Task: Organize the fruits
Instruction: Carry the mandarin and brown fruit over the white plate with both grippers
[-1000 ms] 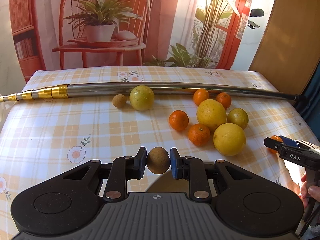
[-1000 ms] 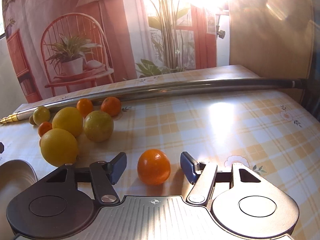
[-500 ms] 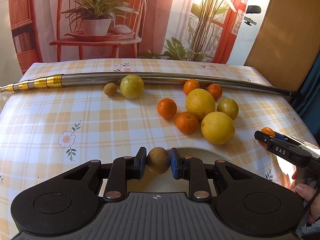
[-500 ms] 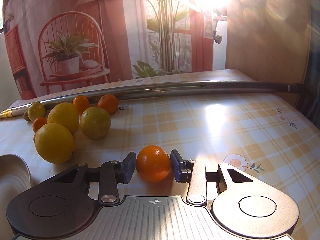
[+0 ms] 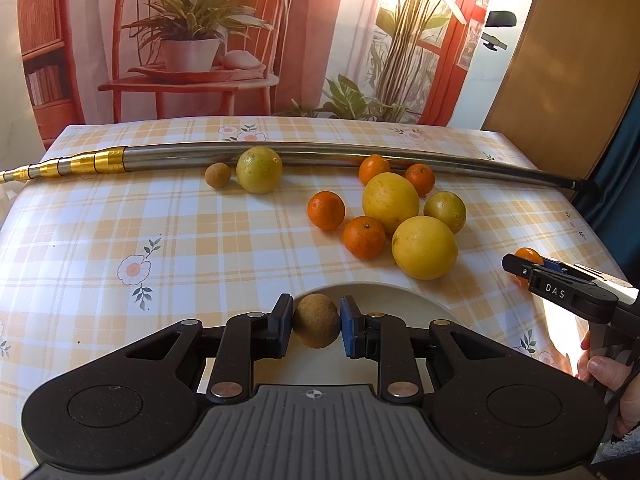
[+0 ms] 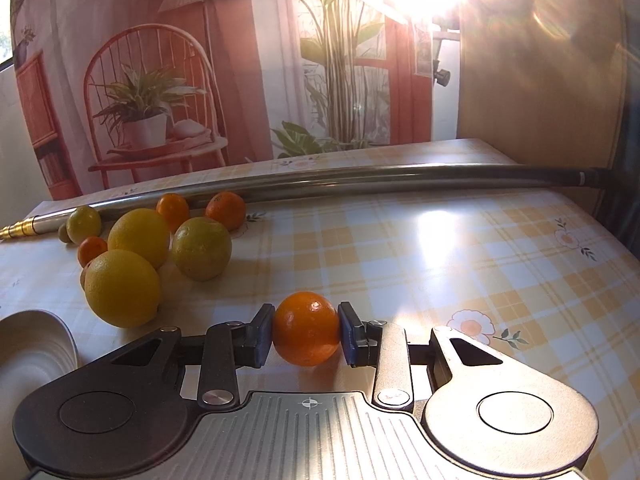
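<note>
1. My left gripper [image 5: 316, 326] pinches a small brown fruit [image 5: 316, 320] between its blue-padded fingers [image 5: 280, 326]. The fruit is round, dull and rough-skinned, and it hangs over the pale plate [image 5: 420, 300] at the near edge of the table [image 5: 100, 232].
2. My right gripper [image 6: 306, 334] has its fingers [image 6: 260, 336] pressed on both sides of an orange [image 6: 306, 332]. The orange is glossy and bright, with a small highlight on top; I cannot tell whether it is off the table.
3. In the left view, the right gripper sits at the right edge, with a hand [image 5: 616, 384] under it.
4. The other fruits lie in a cluster on the checked cloth: two big yellow ones [image 5: 424, 246], two yellow-green ones [image 5: 445, 211] and four small oranges [image 5: 363, 236], several touching each other.
5. Well apart to the left, another yellow-green fruit [image 5: 259, 169] sits against the metal pole [image 5: 360, 154], with a second small brown fruit [image 5: 217, 175] just beside it.
6. The pole runs across the far side of the table and has gold bands at its left end.
</note>
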{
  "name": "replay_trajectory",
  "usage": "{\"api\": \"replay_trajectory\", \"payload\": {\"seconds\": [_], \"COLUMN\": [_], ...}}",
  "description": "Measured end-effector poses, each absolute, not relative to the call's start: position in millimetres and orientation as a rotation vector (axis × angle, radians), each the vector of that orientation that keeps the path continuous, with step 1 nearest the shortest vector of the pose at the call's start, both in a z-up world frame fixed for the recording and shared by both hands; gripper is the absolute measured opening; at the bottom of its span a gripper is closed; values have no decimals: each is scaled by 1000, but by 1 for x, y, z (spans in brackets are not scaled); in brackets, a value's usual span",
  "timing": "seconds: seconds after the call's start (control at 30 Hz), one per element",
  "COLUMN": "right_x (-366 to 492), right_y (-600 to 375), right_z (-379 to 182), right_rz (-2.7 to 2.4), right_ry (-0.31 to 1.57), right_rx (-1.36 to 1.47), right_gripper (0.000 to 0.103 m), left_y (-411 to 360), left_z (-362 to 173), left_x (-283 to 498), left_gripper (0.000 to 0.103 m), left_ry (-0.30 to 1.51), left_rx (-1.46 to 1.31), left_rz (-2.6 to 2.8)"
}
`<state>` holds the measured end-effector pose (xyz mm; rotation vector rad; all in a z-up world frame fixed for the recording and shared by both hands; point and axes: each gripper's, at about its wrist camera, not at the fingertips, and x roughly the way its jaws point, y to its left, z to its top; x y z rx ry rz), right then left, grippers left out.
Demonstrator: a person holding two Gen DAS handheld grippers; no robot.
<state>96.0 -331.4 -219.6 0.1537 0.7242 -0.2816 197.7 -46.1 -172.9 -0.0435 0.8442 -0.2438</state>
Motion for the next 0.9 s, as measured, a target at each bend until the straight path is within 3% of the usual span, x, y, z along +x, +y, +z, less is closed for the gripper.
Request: {"api": "replay_trajectory", "payload": {"seconds": [0.9], "right_x": [63], "right_y": [-206], "right_z": [-182], "right_rz": [166], "right_ry": [742], "right_rx": [-29], "right_gripper": [31], "left_y": [-23], "left_z": [-193], "left_x": [138], "left_gripper": [27], "left_ry": [876], "left_rx": [-56], "left_rz": [-214]}}
